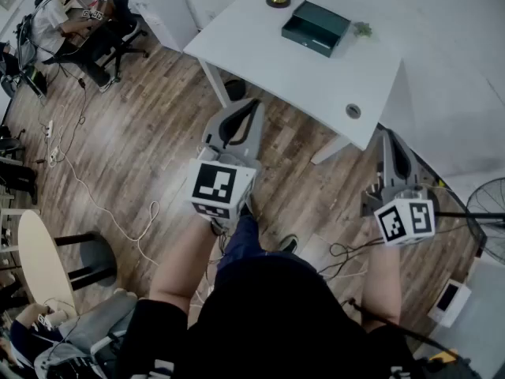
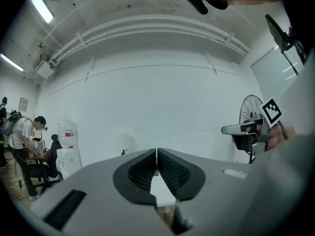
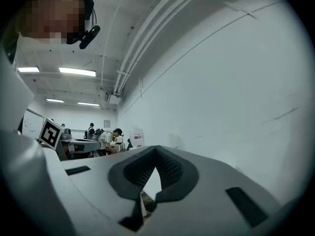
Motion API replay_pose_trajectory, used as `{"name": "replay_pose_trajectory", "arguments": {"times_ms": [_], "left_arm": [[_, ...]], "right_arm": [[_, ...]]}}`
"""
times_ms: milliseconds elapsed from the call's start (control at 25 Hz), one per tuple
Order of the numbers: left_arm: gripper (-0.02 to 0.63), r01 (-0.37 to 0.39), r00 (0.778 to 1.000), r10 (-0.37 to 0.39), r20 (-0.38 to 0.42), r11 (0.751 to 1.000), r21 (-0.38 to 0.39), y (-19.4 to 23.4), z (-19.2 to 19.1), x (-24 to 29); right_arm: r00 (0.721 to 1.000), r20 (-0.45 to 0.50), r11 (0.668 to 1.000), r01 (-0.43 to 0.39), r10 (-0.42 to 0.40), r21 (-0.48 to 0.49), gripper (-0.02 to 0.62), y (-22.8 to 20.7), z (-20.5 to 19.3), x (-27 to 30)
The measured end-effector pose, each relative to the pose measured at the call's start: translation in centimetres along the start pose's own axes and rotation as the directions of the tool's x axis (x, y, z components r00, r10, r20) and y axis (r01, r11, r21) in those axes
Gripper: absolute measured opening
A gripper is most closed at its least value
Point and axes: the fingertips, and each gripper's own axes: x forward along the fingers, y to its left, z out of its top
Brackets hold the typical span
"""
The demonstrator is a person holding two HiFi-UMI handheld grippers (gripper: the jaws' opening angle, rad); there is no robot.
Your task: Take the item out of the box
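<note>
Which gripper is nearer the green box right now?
Left, by the head view. The left gripper, shut, hangs short of the table, in front of the green box; the right gripper, shut, is farther off beside the table's corner.

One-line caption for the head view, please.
Person short of the table with the green box, left hand-held gripper and right hand-held gripper shut, empty, above the floor.

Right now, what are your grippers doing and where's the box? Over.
Left gripper shut, empty. Right gripper shut, empty. Green box on white table ahead, untouched. Nothing in the way.
</note>
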Motion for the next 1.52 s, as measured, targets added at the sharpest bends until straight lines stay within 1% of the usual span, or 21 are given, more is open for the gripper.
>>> {"name": "replay_pose_trajectory", "arguments": {"times_ms": [120, 240, 400, 560, 640, 680, 720, 760, 800, 840, 920, 1080, 1240, 1360, 1520], "left_arm": [[0.011, -0.003, 1.000, 0.003, -0.012, 1.000, -0.004, -3.8, -0.5, -1.4], [0.011, 0.001, 1.000, -0.001, -0.014, 1.000, -0.001, -6.5, -0.1, -2.9], [0.011, 0.004, 1.000, -0.004, 0.003, 1.000, -0.002, -7.7, 0.8, -4.1], [0.011, 0.009, 1.000, -0.009, 0.003, 1.000, -0.011, -7.7, 0.8, -4.8], [0.011, 0.003, 1.000, -0.003, 0.013, 1.000, -0.010, -6.9, 1.3, -5.1], [0.011, -0.001, 1.000, 0.002, 0.024, 1.000, -0.012, -6.3, 1.5, -5.1], [0.012, -0.004, 0.999, 0.005, 0.036, 1.000, -0.015, -5.6, 1.8, -5.0], [0.048, -0.003, 0.999, 0.004, 0.046, 1.000, -0.017, -4.9, 2.1, -4.9], [0.122, 0.001, 0.999, 0.000, 0.052, 1.000, -0.018, -4.1, 2.3, -4.6], [0.174, 0.008, 0.998, -0.007, 0.056, 1.000, -0.017, -3.4, 2.4, -4.3], [0.199, 0.025, 0.998, -0.025, 0.057, 1.000, -0.008, -1.7, 2.5, -3.6], [0.202, 0.072, 0.995, -0.072, 0.064, 0.997, -0.006, 1.9, 2.5, -1.5], [0.202, 0.119, 0.990, -0.118, 0.075, 0.993, -0.020, 5.8, 2.0, 0.6], [0.202, 0.161, 0.985, -0.158, 0.076, 0.986, -0.044, 7.9, 0.7, 2.6], [0.202, 0.204, 0.977, -0.198, 0.073, 0.975, -0.087, 10.3, -0.5, 4.4]], "right_arm": [[1.000, 0.006, 1.000, 0.002, -0.002, -0.015, 0.005, -1.3, 0.3, -3.5], [1.000, 0.025, 1.000, 0.004, -0.003, -0.014, 0.005, -1.7, 0.9, -6.5], [0.999, 0.050, 1.000, -0.009, 0.009, -0.013, 0.005, -1.1, 1.8, -8.0], [0.999, 0.054, 1.000, 0.003, -0.003, -0.005, 0.006, -0.7, 1.9, -8.3], [0.998, 0.061, 1.000, 0.014, -0.013, -0.010, 0.007, -0.4, 2.4, -7.8], [0.998, 0.058, 1.000, 0.019, -0.018, -0.023, 0.053, -0.2, 2.5, -7.3], [0.998, 0.052, 0.999, 0.026, -0.024, -0.039, 0.138, 0.0, 2.6, -6.8], [0.999, 0.046, 0.998, 0.032, -0.029, -0.055, 0.172, 0.3, 2.7, -6.2], [0.999, 0.042, 0.997, 0.037, -0.034, -0.067, 0.180, 0.6, 2.7, -5.5], [0.999, 0.040, 0.996, 0.039, -0.036, -0.075, 0.183, 0.9, 2.6, -4.8], [0.998, 0.043, 0.996, 0.040, -0.037, -0.080, 0.183, 1.7, 2.6, -3.1], [0.997, 0.048, 0.994, 0.068, -0.064, -0.082, 0.183, 2.7, 2.8, 0.4], [0.994, 0.062, 0.994, 0.097, -0.094, -0.057, 0.183, 3.8, 2.8, 4.2], [0.990, 0.060, 0.989, 0.129, -0.125, -0.066, 0.175, 3.9, 2.8, 6.6], [0.987, 0.029, 0.984, 0.158, -0.156, -0.080, 0.170, 4.2, 2.7, 9.2]]}}
